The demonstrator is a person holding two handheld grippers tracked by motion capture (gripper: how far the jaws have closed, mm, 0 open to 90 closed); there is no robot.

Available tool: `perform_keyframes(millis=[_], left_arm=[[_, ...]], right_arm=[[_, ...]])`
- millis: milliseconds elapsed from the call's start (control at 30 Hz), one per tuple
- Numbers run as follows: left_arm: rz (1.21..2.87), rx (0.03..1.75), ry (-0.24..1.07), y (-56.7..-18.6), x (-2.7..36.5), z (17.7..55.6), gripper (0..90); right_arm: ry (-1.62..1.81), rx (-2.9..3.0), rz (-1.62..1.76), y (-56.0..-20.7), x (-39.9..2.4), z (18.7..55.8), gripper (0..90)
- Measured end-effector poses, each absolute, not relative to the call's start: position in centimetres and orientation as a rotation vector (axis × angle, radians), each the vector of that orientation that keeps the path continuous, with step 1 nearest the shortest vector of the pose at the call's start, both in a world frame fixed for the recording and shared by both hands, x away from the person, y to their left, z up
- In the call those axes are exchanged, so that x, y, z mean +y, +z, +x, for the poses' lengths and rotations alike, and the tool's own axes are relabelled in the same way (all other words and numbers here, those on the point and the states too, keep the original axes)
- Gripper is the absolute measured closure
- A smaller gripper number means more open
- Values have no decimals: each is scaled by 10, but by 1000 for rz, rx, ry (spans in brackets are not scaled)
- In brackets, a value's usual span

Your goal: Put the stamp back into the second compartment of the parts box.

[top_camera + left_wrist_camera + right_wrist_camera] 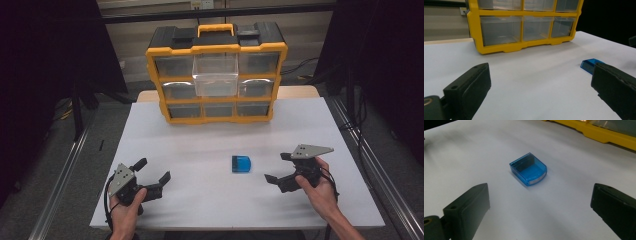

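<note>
Black two-jaw grippers [154, 170] topped with grey three-cornered plates.

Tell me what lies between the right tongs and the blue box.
Nothing: bare white table runs from the open right tongs to the blue box, as the right gripper view shows; the high view agrees.

The table top [200, 150] is a white, matt, smooth sheet; a strip of pale wood [300, 92] shows at its far edge. The organiser [216, 75] has a glossy yellow plastic frame, a black plastic top and clear plastic drawers. The small box [528, 169] is translucent blue plastic, glossy, with bright reflections along its rim. The left gripper [150, 172] and right gripper [278, 167] have matt black jaws with a slightly grainy face; each carries a dull grey plate.
</note>
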State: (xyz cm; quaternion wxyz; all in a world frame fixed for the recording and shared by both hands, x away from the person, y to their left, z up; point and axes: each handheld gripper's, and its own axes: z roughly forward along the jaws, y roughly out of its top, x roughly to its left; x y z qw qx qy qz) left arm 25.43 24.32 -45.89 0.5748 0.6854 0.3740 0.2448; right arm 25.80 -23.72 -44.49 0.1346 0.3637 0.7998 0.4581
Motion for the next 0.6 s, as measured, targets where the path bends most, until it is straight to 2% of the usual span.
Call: perform_keyframes(millis=[333, 600], left_arm=[[1606, 864, 574, -459, 241, 256, 28], [1612, 862, 569, -460, 241, 257, 28]], right_arm=[[1291, 2395, 1027, -447, -224, 271, 27], [1285, 2452, 972, -439, -209, 287, 68]])
